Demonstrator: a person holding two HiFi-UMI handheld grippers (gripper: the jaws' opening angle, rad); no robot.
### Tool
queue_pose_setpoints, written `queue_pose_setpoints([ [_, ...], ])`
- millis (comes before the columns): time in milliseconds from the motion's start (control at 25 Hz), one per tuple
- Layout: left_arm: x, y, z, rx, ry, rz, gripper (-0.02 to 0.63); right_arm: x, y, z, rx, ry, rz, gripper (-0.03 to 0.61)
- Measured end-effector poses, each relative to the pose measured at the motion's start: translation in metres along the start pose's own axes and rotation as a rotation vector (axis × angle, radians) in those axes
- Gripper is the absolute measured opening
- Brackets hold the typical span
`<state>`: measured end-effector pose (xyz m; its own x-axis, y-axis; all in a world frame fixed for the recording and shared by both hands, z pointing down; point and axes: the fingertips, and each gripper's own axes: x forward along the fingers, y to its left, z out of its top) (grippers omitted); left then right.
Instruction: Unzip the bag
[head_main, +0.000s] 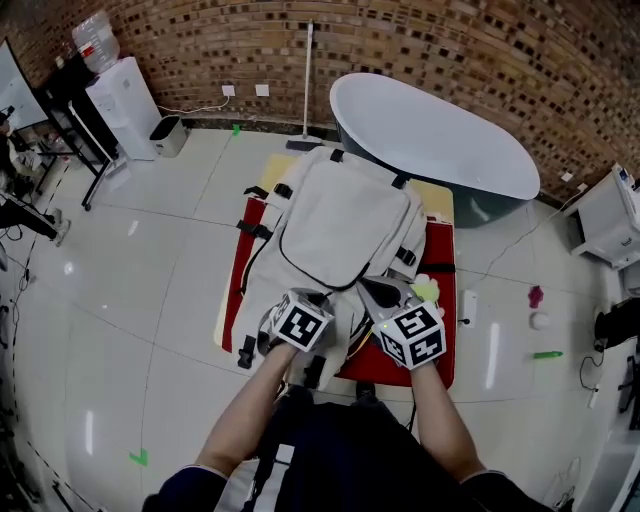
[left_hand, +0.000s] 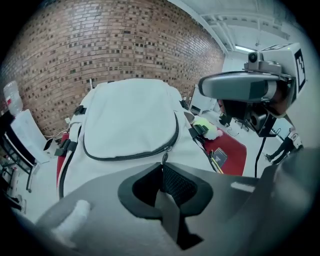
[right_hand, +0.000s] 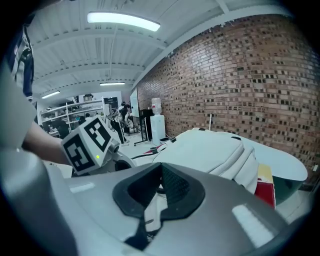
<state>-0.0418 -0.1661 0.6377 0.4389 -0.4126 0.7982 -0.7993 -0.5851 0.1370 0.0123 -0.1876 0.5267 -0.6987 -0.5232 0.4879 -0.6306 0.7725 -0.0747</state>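
Note:
A white backpack (head_main: 340, 220) lies flat on a red mat (head_main: 440, 300), its top end pointing away from me. A dark zipper (left_hand: 125, 156) curves around its front pocket. My left gripper (head_main: 320, 298) is at the near end of that pocket. In the left gripper view, this gripper (left_hand: 162, 166) is shut on the metal zipper pull (left_hand: 164, 157), which hangs from the slider into the jaw tips. My right gripper (head_main: 376, 296) rests at the bag's near right edge. Its jaws (right_hand: 161, 169) are shut over white bag fabric (right_hand: 210, 150); I cannot tell whether any fabric is pinched.
The mat lies on a low pale table (head_main: 230, 300). A large white bathtub (head_main: 430, 130) stands behind the bag and a water dispenser (head_main: 125, 105) at the far left. A yellow-green plush toy (head_main: 425, 292) lies beside the right gripper. Small objects (head_main: 538, 320) lie on the floor at right.

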Motion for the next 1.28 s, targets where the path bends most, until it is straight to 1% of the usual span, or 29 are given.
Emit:
queue_pose_setpoints([
  [160, -0.001, -0.002, -0.002, 0.015, -0.016, -0.041, 0.025, 0.028, -0.002, -0.010, -0.034, 0.056, -0.038, 0.004],
  [320, -0.004, -0.005, -0.002, 0.015, -0.026, -0.069, 0.023, 0.056, -0.005, -0.034, -0.074, 0.180, -0.058, 0.003],
  [440, -0.007, -0.004, 0.000, 0.020, -0.033, -0.085, 0.023, 0.063, -0.008, -0.054, -0.108, 0.271, -0.076, 0.003],
  [560, -0.010, 0.000, -0.001, 0.021, -0.030, -0.095, 0.023, 0.065, -0.006, -0.058, -0.115, 0.306, -0.081, 0.003],
  [680, -0.011, 0.004, -0.004, 0.014, -0.028, -0.102, 0.021, 0.066, -0.004, -0.067, -0.113, 0.363, -0.079, 0.003],
  [800, -0.013, 0.010, -0.004, 0.010, -0.031, -0.099, 0.021, 0.067, -0.006, -0.070, -0.118, 0.384, -0.081, 0.003],
  [880, -0.016, 0.019, -0.006, -0.007, -0.034, -0.086, 0.020, 0.065, -0.008, -0.074, -0.117, 0.397, -0.081, 0.002],
  [960, -0.019, 0.030, -0.007, -0.017, -0.035, -0.072, 0.020, 0.064, -0.010, -0.074, -0.102, 0.390, -0.071, 0.003],
  [1040, -0.020, 0.037, -0.001, -0.011, -0.035, -0.056, 0.020, 0.064, -0.012, -0.073, -0.106, 0.386, -0.056, 0.003],
  [1280, -0.025, 0.057, -0.005, -0.023, 0.009, 0.018, 0.021, 0.063, -0.015, -0.080, -0.090, 0.368, -0.007, 0.003],
])
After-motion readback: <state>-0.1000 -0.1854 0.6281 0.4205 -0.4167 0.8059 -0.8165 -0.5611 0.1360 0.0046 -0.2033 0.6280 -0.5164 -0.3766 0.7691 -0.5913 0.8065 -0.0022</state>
